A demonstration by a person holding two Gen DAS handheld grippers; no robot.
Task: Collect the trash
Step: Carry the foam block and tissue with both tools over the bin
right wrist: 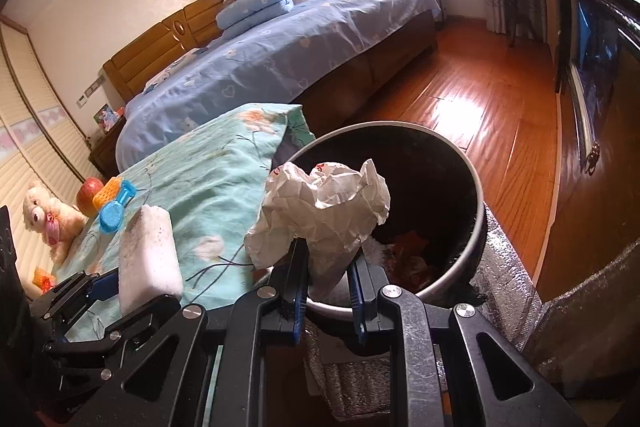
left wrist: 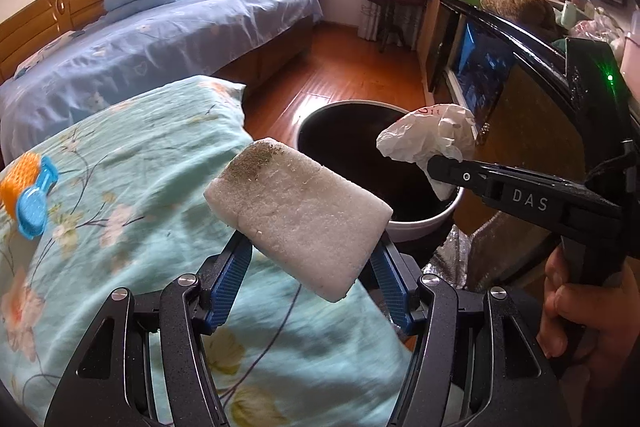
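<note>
1. Your left claw (left wrist: 308,259) is gripping a white foam block (left wrist: 298,215), its blue pads pressing on the block's two sides; one corner of the block is carrying a dusting of dark specks.
2. Your right claw (right wrist: 328,267) is clamping a crumpled white paper (right wrist: 320,215), pinching it at its lower end so that most of it is standing up above the fingertips.
3. In the right wrist view the paper is hanging over the near rim of the trash bin (right wrist: 476,211), which is sitting on the wooden floor (right wrist: 480,119) (some orange-brown scraps are already lying at its bottom).
4. The foam block is hovering over the edge of the teal floral cloth (left wrist: 132,155), just beside the bin and not yet above its opening.
5. On that cloth an orange and blue plastic toy (left wrist: 30,191) is lying well apart from both claws, and in the right wrist view a red apple (right wrist: 89,193) and a teddy bear (right wrist: 44,217) are sitting beyond it.
6. Your hand (left wrist: 576,311) is wrapping around the right claw's handle at the edge of the left wrist view.
</note>
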